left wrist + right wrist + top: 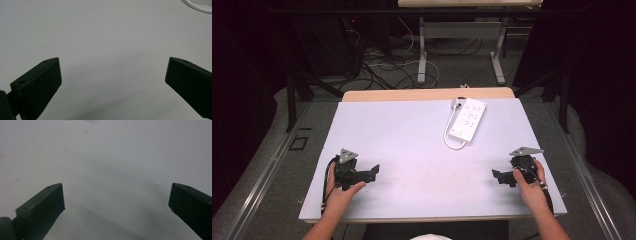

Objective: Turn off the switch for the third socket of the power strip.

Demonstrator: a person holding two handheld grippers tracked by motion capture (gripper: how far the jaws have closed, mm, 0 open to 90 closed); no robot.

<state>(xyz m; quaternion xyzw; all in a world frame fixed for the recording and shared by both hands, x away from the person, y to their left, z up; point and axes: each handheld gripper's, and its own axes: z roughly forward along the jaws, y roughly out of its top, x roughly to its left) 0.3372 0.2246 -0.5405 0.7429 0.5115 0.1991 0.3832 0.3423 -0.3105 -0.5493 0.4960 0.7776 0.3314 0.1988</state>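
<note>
A white power strip [468, 118] lies on the table [402, 140] in the upper right of the high view, angled so its far end sits near the table's back edge. Its white cord [450, 141] curls in a loop off the near end, touching the surface. A curved bit of that cord [197, 6] also shows at the top right corner of the left gripper view.

The left gripper [373, 171] rests in the lower left of the high view, well apart from the power strip, held by the person's left hand [343, 192]. In the left gripper view its jaws stand spread wide with bare table between them (nothing is held).

The right gripper [498, 176] sits in the lower right of the high view, near the table's right edge, gripped by the right hand [528, 186]. In the right gripper view its jaws are likewise spread wide over the pale surface, which carries a few faint stains [66, 149] toward the upper left.

Beyond the table, cables [387, 67] trail across the floor in the upper part of the high view.
</note>
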